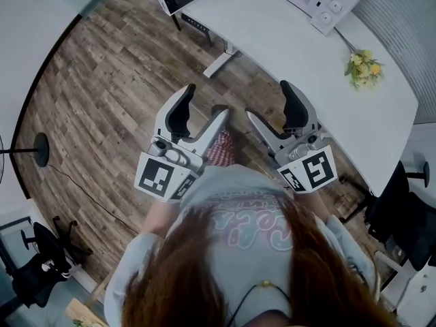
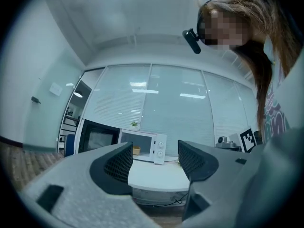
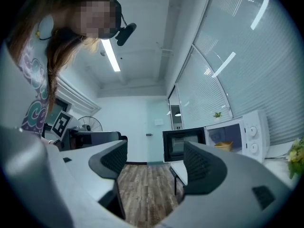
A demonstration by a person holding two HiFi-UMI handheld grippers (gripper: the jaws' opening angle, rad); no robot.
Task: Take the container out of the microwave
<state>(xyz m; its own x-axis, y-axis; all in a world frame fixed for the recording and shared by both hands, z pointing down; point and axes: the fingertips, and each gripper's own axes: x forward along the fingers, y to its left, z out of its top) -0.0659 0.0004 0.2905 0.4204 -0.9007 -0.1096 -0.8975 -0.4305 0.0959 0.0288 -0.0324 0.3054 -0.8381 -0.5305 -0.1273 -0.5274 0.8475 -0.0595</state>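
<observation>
Your left gripper and right gripper are close to your body, jaws wide apart with nothing between, I think because the reach is not begun. The yellow container sits in the open microwave, far ahead of the jaws.

Large pink rounded letters ran across the person's pale grey printed T-shirt, seen from above. They possibly began "Ce", but blur left the word unreadable. The left white marker cube and right white marker cube bore black square codes, not words.
</observation>
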